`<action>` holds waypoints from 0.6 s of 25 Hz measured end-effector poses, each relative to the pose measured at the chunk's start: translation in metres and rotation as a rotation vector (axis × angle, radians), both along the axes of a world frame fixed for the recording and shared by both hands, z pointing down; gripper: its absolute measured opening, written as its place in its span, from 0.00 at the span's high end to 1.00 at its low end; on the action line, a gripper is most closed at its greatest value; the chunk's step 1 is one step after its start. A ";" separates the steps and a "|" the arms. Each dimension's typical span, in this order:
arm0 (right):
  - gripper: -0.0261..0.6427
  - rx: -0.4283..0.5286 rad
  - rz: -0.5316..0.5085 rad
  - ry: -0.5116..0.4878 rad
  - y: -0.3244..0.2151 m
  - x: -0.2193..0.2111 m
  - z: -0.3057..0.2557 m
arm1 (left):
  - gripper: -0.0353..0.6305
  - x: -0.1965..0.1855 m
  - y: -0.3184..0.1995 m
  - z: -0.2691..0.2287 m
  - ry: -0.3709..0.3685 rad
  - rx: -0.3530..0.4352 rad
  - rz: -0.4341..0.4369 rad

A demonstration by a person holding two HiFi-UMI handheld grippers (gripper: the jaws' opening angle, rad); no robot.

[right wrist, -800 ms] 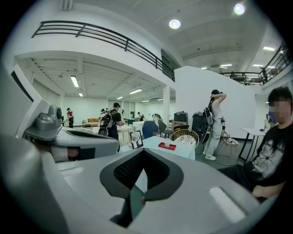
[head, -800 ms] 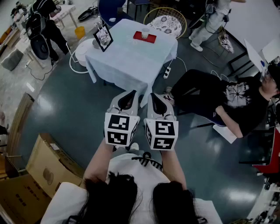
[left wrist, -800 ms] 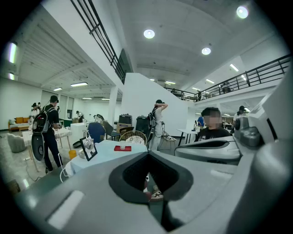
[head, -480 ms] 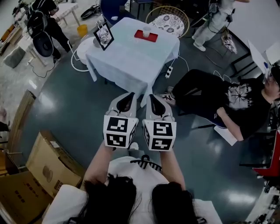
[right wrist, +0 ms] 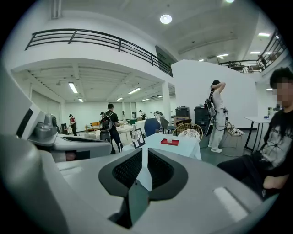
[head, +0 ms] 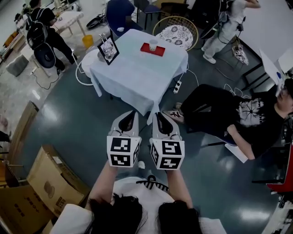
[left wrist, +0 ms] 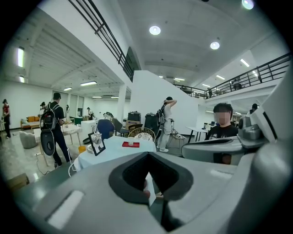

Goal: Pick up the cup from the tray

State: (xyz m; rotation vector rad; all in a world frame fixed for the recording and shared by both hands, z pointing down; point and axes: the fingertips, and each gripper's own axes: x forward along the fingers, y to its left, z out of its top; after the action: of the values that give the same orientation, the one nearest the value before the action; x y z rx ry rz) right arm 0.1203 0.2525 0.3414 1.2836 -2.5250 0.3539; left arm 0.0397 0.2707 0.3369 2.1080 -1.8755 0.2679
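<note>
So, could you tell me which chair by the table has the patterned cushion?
The round wire-rimmed chair, to the right of the plain blue chair in the head view.

The head view now takes in more of the far room. The desk (head: 137, 77), with its red tray (head: 158, 51) and cup (head: 153, 44), sits lower in the picture than before. So do the left tongs (head: 131, 113) and the right tongs (head: 158, 114). Beyond the desk, more of the blue chair (head: 120, 11) shows, and more of the standing person (head: 224, 23) at far right. The person with the backpack (head: 43, 29) at far left now shows up to the head. Less of the wearer's hair (head: 114, 212) shows at the near edge.
</note>
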 end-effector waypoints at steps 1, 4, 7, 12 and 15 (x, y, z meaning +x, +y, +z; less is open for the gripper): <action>0.87 -0.001 -0.014 -0.011 -0.002 -0.002 -0.001 | 0.95 -0.001 -0.003 0.001 -0.004 -0.001 -0.001; 0.73 0.012 -0.048 -0.047 -0.012 -0.010 -0.005 | 0.95 -0.006 -0.013 0.003 -0.026 -0.002 -0.003; 0.72 0.050 -0.054 -0.089 -0.030 -0.016 -0.015 | 0.95 -0.013 -0.031 -0.001 -0.030 0.015 0.001; 0.68 0.090 -0.050 -0.111 -0.064 -0.023 -0.030 | 0.95 -0.028 -0.067 -0.018 -0.021 0.068 0.000; 0.67 0.099 -0.043 -0.132 -0.077 -0.025 -0.035 | 0.95 -0.038 -0.082 -0.018 -0.026 0.075 0.000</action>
State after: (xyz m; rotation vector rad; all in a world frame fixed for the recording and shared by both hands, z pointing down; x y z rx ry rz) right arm 0.0951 0.1750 0.3065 1.2784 -2.7069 0.3171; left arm 0.0017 0.1891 0.3187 2.1626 -1.9288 0.2293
